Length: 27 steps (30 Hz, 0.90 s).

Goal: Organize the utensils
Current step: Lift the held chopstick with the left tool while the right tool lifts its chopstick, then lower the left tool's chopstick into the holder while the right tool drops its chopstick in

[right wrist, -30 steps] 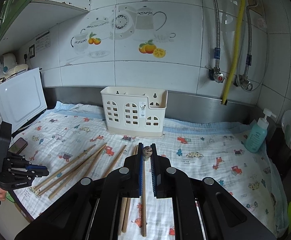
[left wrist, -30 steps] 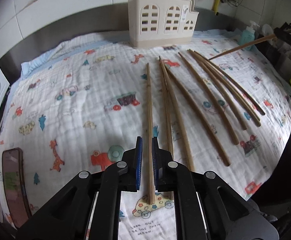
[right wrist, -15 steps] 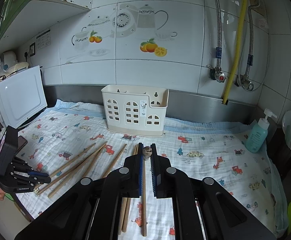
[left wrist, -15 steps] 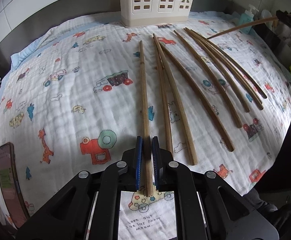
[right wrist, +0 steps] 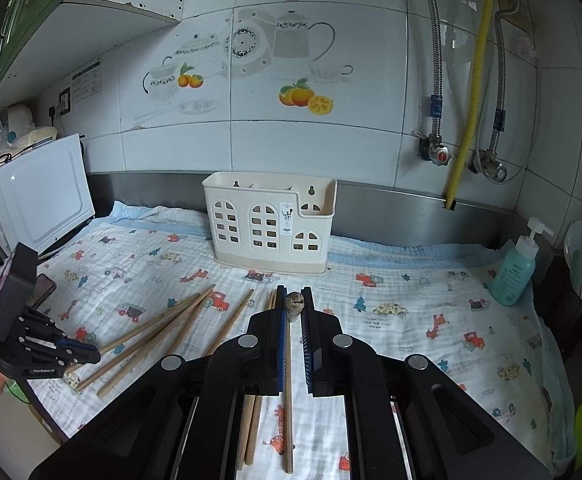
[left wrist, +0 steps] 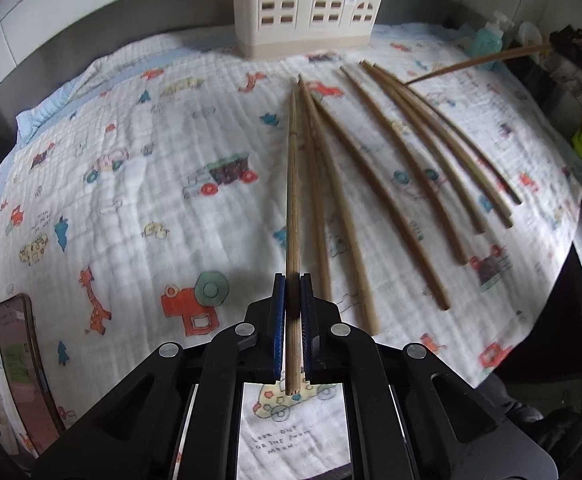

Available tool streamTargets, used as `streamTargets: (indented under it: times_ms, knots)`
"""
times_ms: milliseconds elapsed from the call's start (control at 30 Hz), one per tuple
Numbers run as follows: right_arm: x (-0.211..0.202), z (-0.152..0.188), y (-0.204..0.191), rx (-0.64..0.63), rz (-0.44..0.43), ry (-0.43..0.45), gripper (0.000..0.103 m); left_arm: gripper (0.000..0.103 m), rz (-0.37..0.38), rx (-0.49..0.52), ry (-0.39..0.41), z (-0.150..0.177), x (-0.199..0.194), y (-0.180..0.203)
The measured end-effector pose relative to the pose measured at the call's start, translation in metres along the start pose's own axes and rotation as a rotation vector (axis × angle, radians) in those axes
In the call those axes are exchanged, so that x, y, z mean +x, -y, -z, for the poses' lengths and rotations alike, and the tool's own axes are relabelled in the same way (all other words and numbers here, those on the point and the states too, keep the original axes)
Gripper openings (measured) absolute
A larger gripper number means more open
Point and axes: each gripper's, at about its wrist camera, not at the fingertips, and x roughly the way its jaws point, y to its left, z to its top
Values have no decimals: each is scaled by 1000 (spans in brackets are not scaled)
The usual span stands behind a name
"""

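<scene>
Now both grippers pinch one wooden chopstick each over the printed cloth.

Since a second ago the left gripper (left wrist: 292, 280) has tightened its blue pads onto the leftmost chopstick (left wrist: 292, 184); it has tipped steeper, and the chopstick's far end now sits against its neighbour instead of apart. Right gripper (right wrist: 293, 294) unchanged, jaws pressed on a carved-top chopstick (right wrist: 288, 384) whose shaft runs back under the fingers, carved head between the tips. Loose chopsticks (left wrist: 395, 200) fan out on the cloth (left wrist: 131, 200), just right of the left gripper. Cream utensil caddy (right wrist: 269, 224) stands upright at the cloth's far edge, well beyond both grippers. Phone (left wrist: 19, 360) lies at the left edge.
</scene>
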Motion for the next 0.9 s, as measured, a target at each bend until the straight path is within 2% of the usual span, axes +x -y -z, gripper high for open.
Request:
streamTargets:
  times_ms: [333, 700, 900]
  knots:
    - [-2, -16, 4, 14, -27, 31, 7, 6, 12, -34, 231, -28, -47, 6]
    - [5, -60, 16, 0, -70, 50, 7, 6, 4, -28, 367, -72, -72, 10]
    - [-1, -109, 26, -37, -80, 85, 7, 6, 18, -11, 435, -102, -99, 10]
